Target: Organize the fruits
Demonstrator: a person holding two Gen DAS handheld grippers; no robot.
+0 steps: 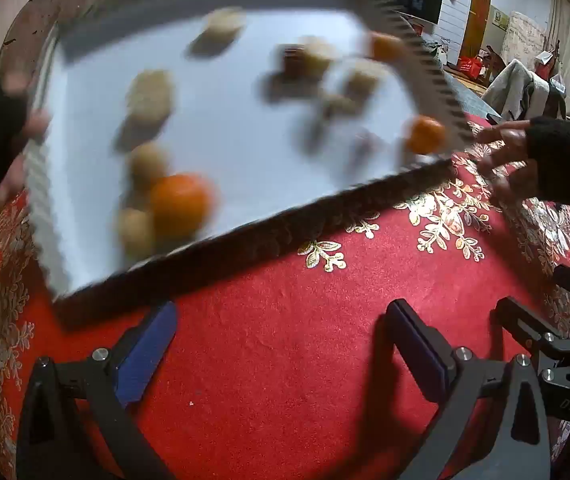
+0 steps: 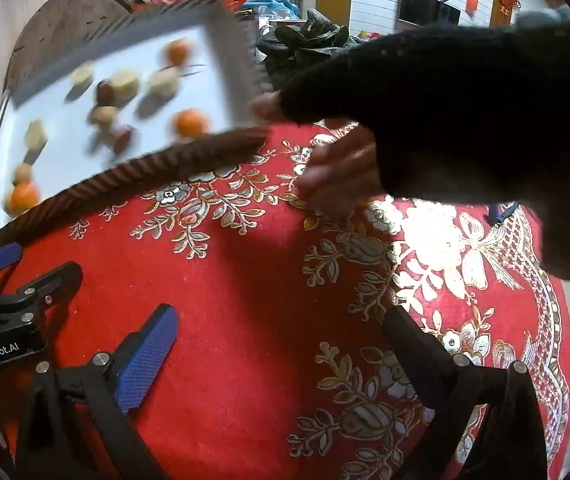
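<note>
A white tray with a ridged rim (image 1: 245, 236) is held tilted above the red tablecloth and is blurred by motion. A large orange (image 1: 181, 204) sits among pale round fruits near its low left corner. Smaller oranges (image 1: 425, 134), tan lumps (image 1: 151, 98) and dark red pieces (image 2: 123, 138) lie scattered across the tray (image 2: 145, 172). A bare hand (image 1: 25, 128) holds the tray's left edge, and another hand (image 2: 337, 172) is at its right corner. My left gripper (image 1: 281, 312) is open over bare cloth just in front of the tray. To the right, my right gripper (image 2: 281, 316) is also open, with nothing between its fingers.
The round table wears a red cloth with gold flower embroidery (image 2: 365, 240). A dark knitted sleeve (image 2: 465, 112) reaches across the upper right of the right wrist view. The left gripper's blue pad (image 2: 1, 260) shows at that view's left edge. Cluttered room behind.
</note>
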